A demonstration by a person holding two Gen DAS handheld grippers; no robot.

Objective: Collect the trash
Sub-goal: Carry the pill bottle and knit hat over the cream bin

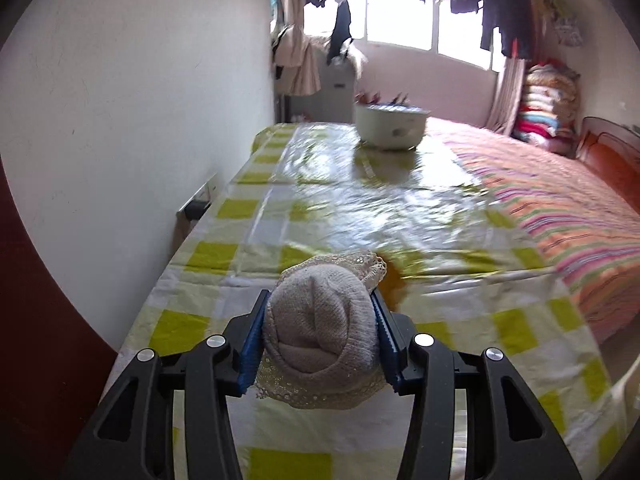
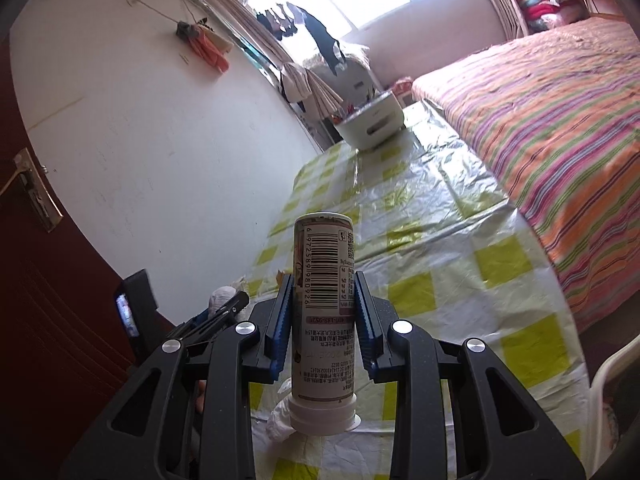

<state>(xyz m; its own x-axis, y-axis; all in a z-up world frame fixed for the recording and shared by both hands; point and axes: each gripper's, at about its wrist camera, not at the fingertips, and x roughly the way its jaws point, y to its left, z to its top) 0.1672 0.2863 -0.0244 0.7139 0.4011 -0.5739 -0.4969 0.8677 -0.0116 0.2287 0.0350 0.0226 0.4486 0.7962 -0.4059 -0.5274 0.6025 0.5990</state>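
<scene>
My left gripper (image 1: 320, 312) is shut on a balled-up beige sock with a lace cuff (image 1: 320, 328) and holds it above the near end of the table. My right gripper (image 2: 323, 300) is shut on a slim white bottle with a barcode label (image 2: 323, 300), cap end toward the camera, held above the table. The left gripper with the sock (image 2: 224, 300) shows at the lower left of the right wrist view. A white basin (image 1: 390, 126) holding colourful bits stands at the far end of the table; it also shows in the right wrist view (image 2: 370, 122).
The table carries a yellow-green checked plastic cloth (image 1: 340, 200). A white wall (image 1: 140, 100) runs along its left side. A bed with a striped cover (image 1: 560, 200) adjoins on the right. A dark red door (image 2: 48, 280) is at the left. Crumpled white paper (image 2: 282, 416) lies under the bottle.
</scene>
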